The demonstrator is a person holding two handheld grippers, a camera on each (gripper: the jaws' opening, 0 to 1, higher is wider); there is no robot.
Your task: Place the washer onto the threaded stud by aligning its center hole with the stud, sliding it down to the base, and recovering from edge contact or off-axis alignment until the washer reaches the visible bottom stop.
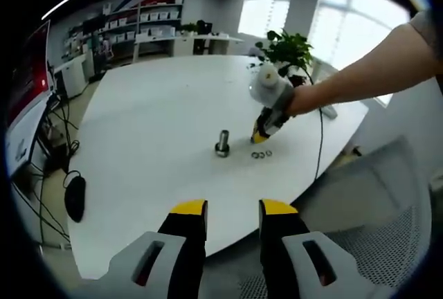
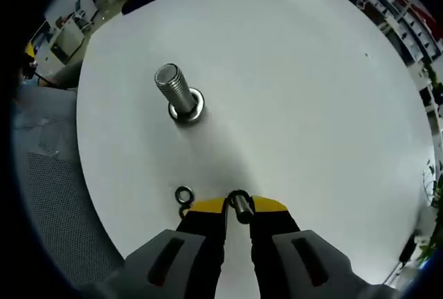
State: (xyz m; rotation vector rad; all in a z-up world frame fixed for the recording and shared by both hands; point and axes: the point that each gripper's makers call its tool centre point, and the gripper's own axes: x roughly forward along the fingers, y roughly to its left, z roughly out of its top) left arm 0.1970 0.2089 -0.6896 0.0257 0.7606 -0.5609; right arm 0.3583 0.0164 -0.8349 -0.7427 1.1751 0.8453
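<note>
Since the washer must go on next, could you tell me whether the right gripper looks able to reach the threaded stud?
Probably yes: the right gripper, shut on a washer, faces the upright threaded stud across bare white table, with nothing between.

Both grippers share one build: the left gripper [image 1: 233,210] and right gripper [image 2: 237,207] have black jaws capped in yellow, on pale grey slotted mounts. The person's arm [image 1: 360,77] wears a short grey sleeve [image 1: 430,25].

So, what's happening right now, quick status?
Right gripper shut on a washer at table level. Left gripper open, held back. Stud upright, bare. Spare washers beside the jaws; path clear.
</note>
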